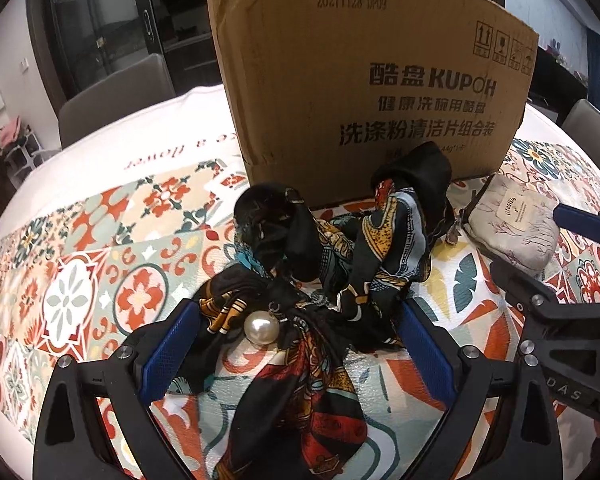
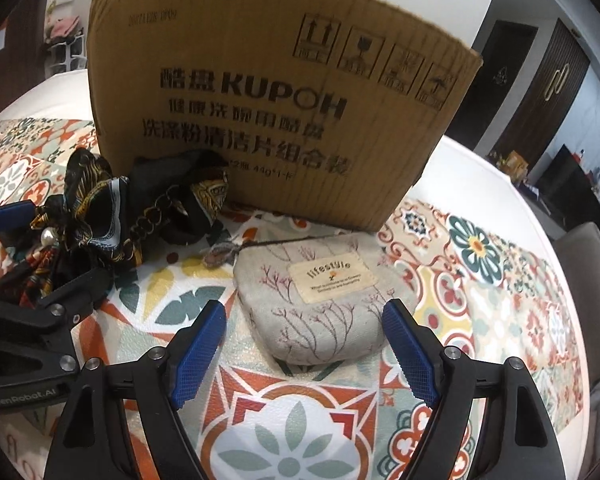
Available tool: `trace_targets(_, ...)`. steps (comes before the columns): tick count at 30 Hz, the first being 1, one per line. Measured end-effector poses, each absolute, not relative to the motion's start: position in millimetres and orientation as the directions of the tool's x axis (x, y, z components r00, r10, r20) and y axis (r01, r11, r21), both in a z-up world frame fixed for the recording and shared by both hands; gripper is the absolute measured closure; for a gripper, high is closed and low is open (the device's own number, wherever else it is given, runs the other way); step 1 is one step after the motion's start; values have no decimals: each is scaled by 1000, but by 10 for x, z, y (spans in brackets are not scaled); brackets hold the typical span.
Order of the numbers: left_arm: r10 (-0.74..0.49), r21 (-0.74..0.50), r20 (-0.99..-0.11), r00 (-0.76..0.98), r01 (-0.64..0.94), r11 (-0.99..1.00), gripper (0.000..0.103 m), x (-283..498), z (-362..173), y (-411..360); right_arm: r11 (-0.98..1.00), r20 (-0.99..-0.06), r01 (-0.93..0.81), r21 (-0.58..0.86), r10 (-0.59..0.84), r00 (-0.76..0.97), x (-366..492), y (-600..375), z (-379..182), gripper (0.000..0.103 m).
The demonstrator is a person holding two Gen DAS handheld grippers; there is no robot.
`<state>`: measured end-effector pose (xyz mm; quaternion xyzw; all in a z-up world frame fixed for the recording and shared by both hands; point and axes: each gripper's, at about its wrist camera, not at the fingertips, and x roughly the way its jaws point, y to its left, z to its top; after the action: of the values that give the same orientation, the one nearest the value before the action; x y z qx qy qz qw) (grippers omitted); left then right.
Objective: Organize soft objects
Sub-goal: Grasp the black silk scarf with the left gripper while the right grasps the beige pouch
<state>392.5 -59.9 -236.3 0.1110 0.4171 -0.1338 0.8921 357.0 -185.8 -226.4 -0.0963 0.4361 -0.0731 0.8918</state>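
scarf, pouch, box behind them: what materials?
Scarf: thin glossy fabric, likely silk or satin; sheen, loose folds, pearl-like bead. Pouch: matte woven cloth, probably cotton or linen; sewn label. Box: brown corrugated cardboard, fluted top edge.

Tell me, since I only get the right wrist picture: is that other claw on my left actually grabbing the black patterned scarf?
Observer: Not yet. The left gripper is open, with one blue finger on each side of the scarf and the pearl between them.
Operator: There's a stamp near the box's top left corner, but it's blurred for me. What does it say?
Observer: On the cardboard box it starts 20271128, like a date code.
Operator: Is there anything behind the table left of the box?
Observer: A grey chair stands there, pushed up to the table's far edge.
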Motion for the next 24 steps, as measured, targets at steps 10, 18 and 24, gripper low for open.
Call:
trace_targets(10, -188, 12, -802, 567, 330, 944, 30, 3985, -2435, -649, 984, -780, 51, -172, -168, 603, 3543, -1921, -2291, 57)
trace_targets(18, -202, -7, -792, 577, 322, 947, 71, 3935, -2392, -624, 993, -794, 44, -112, -116, 596, 3553, -2006, -2292, 84)
trace_targets(24, -237, -47, -792, 563, 330, 943, 85, 3858, -2315, -593, 996, -775, 42, -84, -92, 625, 3451, -1995, -2149, 89)
